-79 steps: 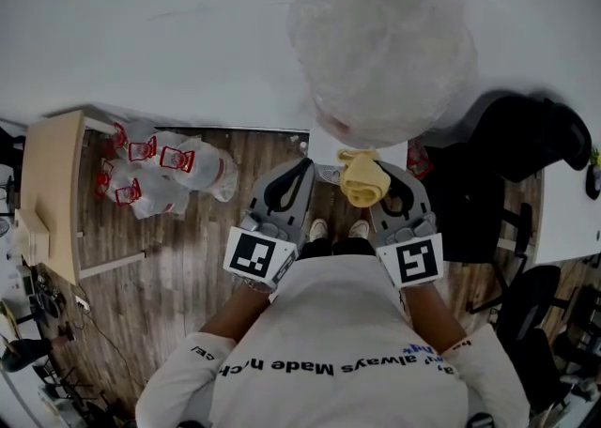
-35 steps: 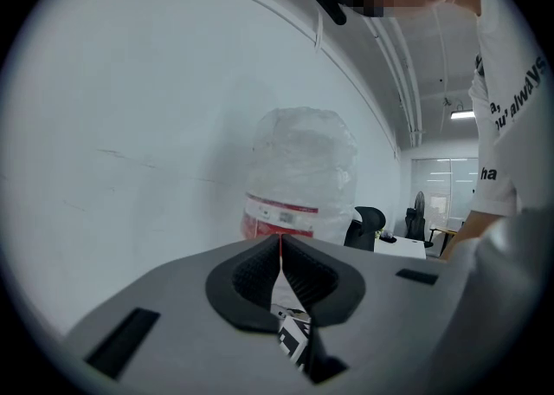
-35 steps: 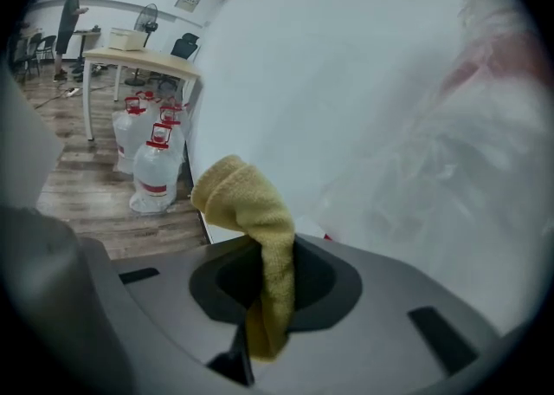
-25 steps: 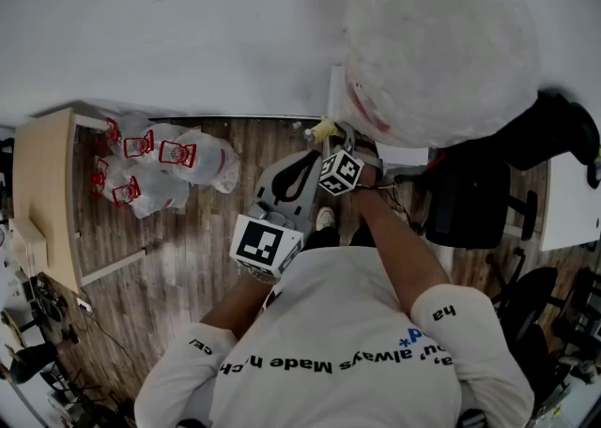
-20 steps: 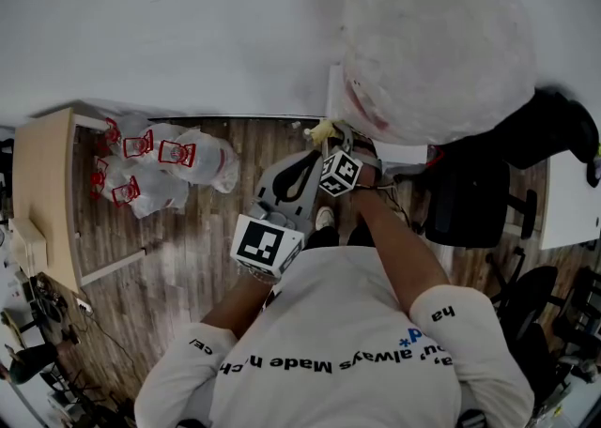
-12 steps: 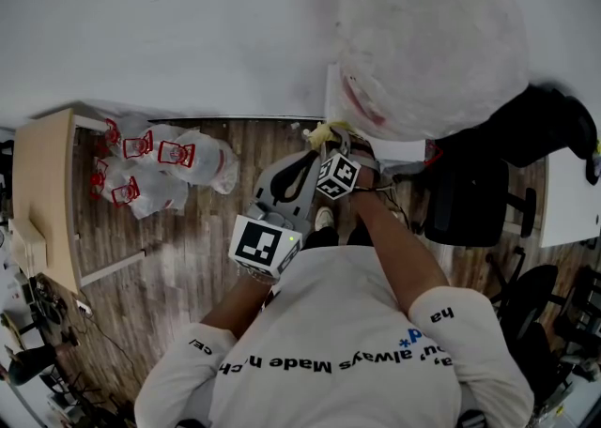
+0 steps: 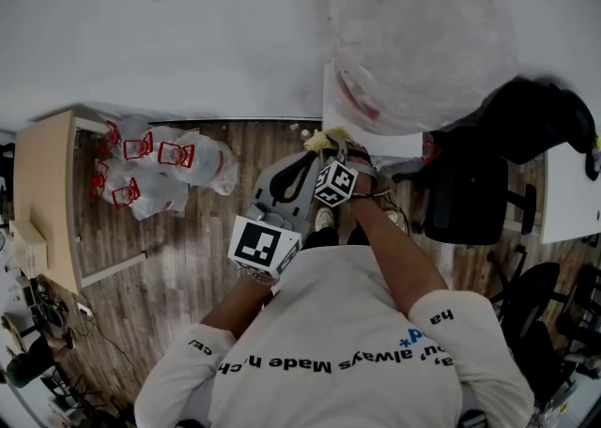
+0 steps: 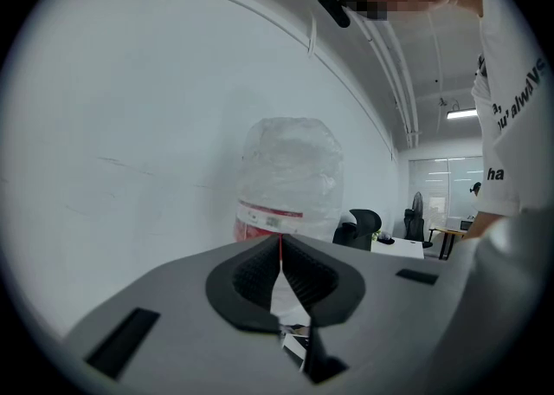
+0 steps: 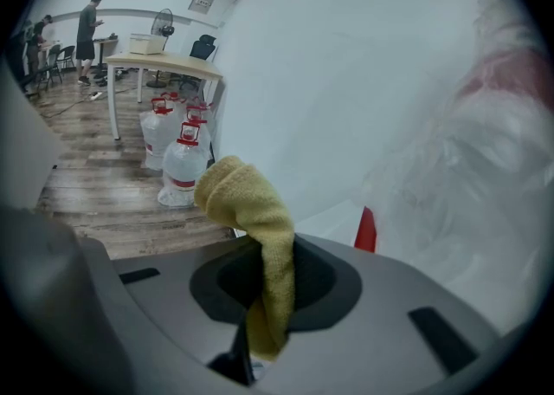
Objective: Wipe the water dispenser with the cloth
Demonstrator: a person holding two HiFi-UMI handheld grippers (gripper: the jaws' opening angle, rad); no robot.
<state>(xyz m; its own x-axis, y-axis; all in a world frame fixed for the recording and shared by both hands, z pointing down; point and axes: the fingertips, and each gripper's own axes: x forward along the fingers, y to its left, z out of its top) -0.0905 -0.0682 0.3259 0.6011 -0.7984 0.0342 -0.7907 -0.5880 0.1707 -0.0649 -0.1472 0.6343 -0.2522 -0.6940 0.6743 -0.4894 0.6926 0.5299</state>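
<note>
Left gripper point(image 8: 279, 274): jaws closed together, nothing held. Right gripper point(image 9: 268, 274): jaws clamped on yellow cloth point(image 9: 249, 207), its folded end sticking out at the left top edge of the water dispenser point(image 7: 383, 144); contact unclear. Plastic-wrapped water bottle point(image 7: 423, 32) sits on the dispenser. Spare bottles point(image 9: 178, 159) stand on the floor beyond.

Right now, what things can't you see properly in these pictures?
- White water dispenser: in the head view, the big plastic-wrapped water bottle on top covers nearly all of it.
- Yellow fluffy cloth: in the right gripper view, its lower end is buried between the right gripper's jaws; whether it touches the dispenser cannot be told.
- Red-and-white label on the bottle: print too small in the left gripper view.
</note>
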